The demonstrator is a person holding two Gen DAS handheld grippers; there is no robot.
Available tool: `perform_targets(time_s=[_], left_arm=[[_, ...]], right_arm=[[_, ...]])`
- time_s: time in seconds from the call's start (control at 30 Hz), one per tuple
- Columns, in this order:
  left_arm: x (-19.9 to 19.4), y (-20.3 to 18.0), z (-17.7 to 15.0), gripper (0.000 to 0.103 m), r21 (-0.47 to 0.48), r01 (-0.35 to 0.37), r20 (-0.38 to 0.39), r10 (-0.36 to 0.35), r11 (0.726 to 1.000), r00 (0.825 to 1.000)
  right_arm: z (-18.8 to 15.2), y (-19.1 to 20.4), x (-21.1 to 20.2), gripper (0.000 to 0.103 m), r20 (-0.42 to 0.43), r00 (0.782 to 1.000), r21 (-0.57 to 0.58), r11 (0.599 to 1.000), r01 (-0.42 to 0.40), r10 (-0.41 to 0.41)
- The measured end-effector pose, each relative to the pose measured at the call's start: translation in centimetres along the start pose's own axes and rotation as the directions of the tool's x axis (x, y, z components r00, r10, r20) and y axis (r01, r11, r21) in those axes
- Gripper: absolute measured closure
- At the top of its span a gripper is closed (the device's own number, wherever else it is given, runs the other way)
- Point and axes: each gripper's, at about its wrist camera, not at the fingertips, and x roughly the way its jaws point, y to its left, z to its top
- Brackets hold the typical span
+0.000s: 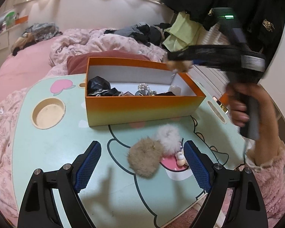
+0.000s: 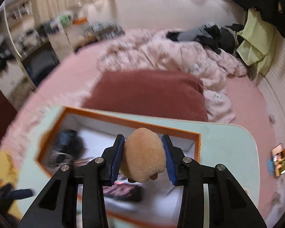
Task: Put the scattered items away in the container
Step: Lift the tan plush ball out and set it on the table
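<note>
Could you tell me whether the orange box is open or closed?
Open: the orange box has no lid on, and its white interior and contents show from above.

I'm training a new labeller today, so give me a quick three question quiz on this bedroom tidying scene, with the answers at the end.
1. True or false: the right gripper is shut on a tan plush toy above the orange cardboard box.
2. Multiple choice: the brown fur pompom and the white fur pompom lie A) inside the box, B) on the mint green cartoon lap table between the fingers of the left gripper, C) on the pink bed.
3. Fill in: the left gripper's jaws stand ____.

Key: 1 true; 2 B; 3 open.
</note>
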Motion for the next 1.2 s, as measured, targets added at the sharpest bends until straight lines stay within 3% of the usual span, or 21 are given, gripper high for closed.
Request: perform_targets(time_s=[0.2, 0.4, 0.53, 0.7, 0.83, 0.9, 0.93, 1.03, 1.2], left_arm=[[0.1, 0.4, 0.2, 0.015, -0.017, -0.004, -0.003, 0.004, 1.0, 1.0], [0.1, 0.5, 0.8, 0.015, -0.028, 0.001, 0.002, -0.001, 1.0, 1.0], [0.4, -0.3, 2.4, 0.015, -0.025, -0.003, 0.0, 0.003, 1.0, 1.0], [1.7, -1.2, 6.0, 0.015, -0.017, -0.061, -0.047, 0.06, 0.998, 0.997], [3.1, -1.5, 9.4, 0.015, -0.04, -0.043, -0.098, 0.039, 0.998, 0.994], [3.9, -1.7, 10.3, 0.015, -0.046, -0.05, -0.12, 0.044, 0.998, 0.992], [4.6, -1.8, 10.9, 0.015, -0.049, -0.057, -0.138, 0.05, 0.997, 0.989], [6.9, -2.6, 12.2, 0.015, -0.028, -0.08, -0.19, 0.074, 0.996, 0.979], [11.4, -3.6, 13.6, 0.023, 0.005, -0.148, -0.279, 0.144, 0.989, 0.95]], right_arm=[[-2.8, -0.3, -6.4, 0.061, 0.109, 0.985, 0.015, 0.991, -0.133, 0.13], [-8.3, -2.0, -7.7, 0.061, 0.084, 0.971, 0.052, 0.972, -0.228, 0.223], [-11.6, -2.9, -5.1, 0.061, 0.006, 0.977, 0.099, 0.972, -0.214, 0.214], [-13.0, -3.9, -2.5, 0.056, -0.036, 0.974, 0.164, 0.963, -0.215, 0.224], [-13.1, -3.4, -3.7, 0.053, 0.04, 0.985, 0.148, 0.974, -0.17, 0.166], [-13.4, -3.3, -5.0, 0.034, 0.104, 0.982, 0.143, 0.974, -0.174, 0.16], [-13.5, -3.2, -5.7, 0.031, 0.139, 0.977, 0.137, 0.974, -0.178, 0.159], [-13.9, -3.3, -7.0, 0.03, 0.19, 0.968, 0.127, 0.973, -0.192, 0.166], [-14.0, -3.9, -6.8, 0.03, 0.178, 0.97, 0.146, 0.971, -0.19, 0.163]])
